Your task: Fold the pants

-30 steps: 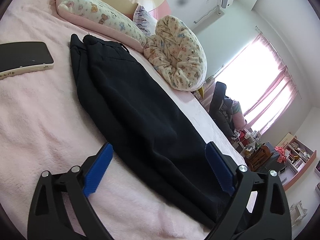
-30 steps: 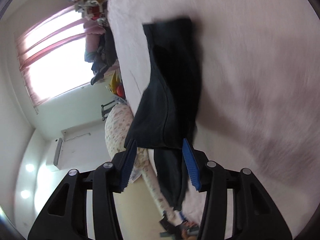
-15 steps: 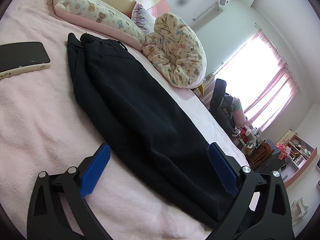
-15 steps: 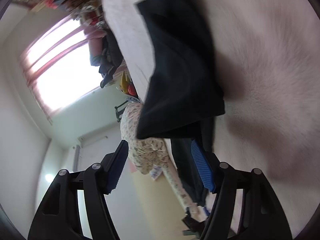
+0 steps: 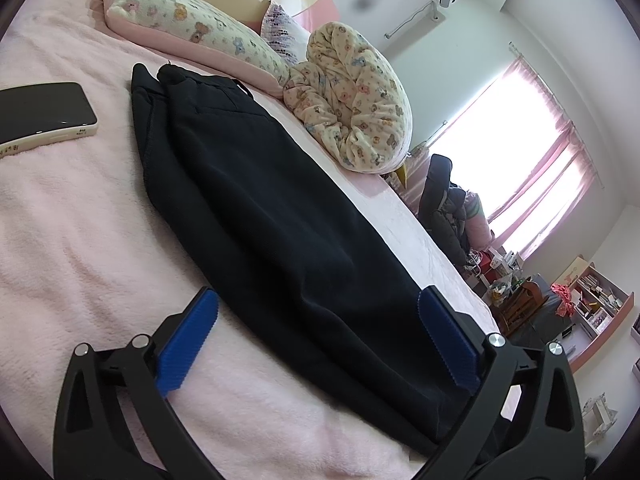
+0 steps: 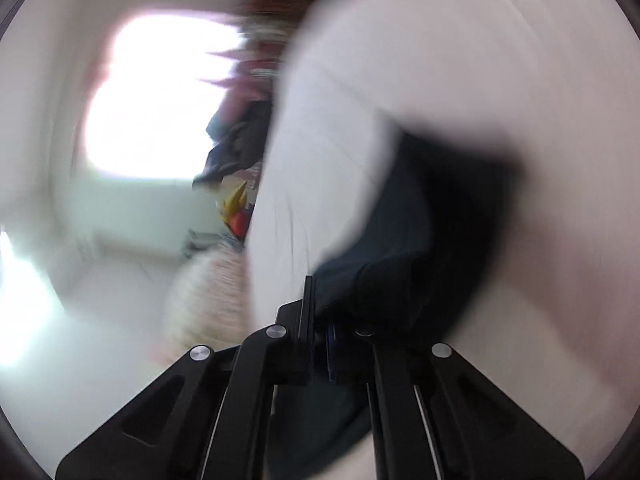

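Two grippers: you hold one in each hand, both with black frames and ribbed blue pads.
Left gripper (image 5: 316, 336): your fingers stand wide apart, straddling the near end of the pants without pinching them; one blue pad (image 5: 188, 340) sits over the blanket, the other over the far edge of the cloth.
Right gripper (image 6: 320, 320): your fingers are drawn close together with a fold of dark cloth clamped between them; this view is heavily motion-blurred.
Pants (image 5: 260, 200): black, soft, matte knit, lying flat on the bed in a long narrow strip, the two legs stacked one on the other.
Long axis: it runs from your left gripper diagonally away toward the pillows, waistband end far, leg end near you.
Pants in right view (image 6: 452, 216): a dark mass rising from your closed fingers across the pale bed; the blur hides its outline.
Bed blanket (image 5: 72, 216): pink, fleecy, nubbly pile.
Long pillow (image 5: 188, 28): cream with a small bear print, pink underside, just beyond the waistband.
Rolled quilt (image 5: 352, 96): same bear print, bunched into a rounded lump.
Phone (image 5: 40, 112): flat, glossy dark slab with a cream case, lying on the blanket beside the pants, apart from them.
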Available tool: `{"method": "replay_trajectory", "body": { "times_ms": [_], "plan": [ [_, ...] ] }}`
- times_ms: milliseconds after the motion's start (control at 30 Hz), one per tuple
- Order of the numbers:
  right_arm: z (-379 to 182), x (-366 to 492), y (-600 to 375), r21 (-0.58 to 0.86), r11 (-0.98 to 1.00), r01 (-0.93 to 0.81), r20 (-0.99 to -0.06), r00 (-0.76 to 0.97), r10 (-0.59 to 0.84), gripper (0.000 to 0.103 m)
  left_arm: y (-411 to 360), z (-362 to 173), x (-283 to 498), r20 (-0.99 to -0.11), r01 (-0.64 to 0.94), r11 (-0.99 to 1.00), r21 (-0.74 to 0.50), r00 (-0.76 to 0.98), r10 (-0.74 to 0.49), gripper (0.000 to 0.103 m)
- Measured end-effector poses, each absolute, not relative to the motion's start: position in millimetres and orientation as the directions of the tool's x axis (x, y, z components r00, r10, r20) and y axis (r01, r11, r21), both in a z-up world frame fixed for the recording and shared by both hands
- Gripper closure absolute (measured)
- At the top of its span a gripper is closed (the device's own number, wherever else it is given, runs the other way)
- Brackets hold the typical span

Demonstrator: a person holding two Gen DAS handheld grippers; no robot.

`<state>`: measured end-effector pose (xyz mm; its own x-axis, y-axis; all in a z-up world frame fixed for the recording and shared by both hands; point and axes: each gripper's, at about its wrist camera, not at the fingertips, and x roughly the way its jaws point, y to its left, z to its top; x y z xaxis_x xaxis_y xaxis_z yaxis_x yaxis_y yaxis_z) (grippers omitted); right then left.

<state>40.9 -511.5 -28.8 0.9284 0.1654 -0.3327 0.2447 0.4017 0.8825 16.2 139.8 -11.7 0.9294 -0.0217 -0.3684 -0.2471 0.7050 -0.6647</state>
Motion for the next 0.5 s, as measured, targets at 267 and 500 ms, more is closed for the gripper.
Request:
{"method": "replay_trajectory", "body": {
  "times_ms": [267, 500],
  "plan": [
    [-37, 76, -526, 0.678, 0.578, 0.454, -0.569, 0.822, 0.021, 0.099, 140, -12, 18, -0.363, -0.241, 0.703, -0.669, 0.931, -0.026, 0.002],
    [-106, 36, -551, 0.866, 0.114, 0.487, -0.5, 0.839, 0.215, 0.091, 140, -12, 19, -0.367, -0.243, 0.704, -0.667, 0.93, -0.027, 0.002]
  ]
}}
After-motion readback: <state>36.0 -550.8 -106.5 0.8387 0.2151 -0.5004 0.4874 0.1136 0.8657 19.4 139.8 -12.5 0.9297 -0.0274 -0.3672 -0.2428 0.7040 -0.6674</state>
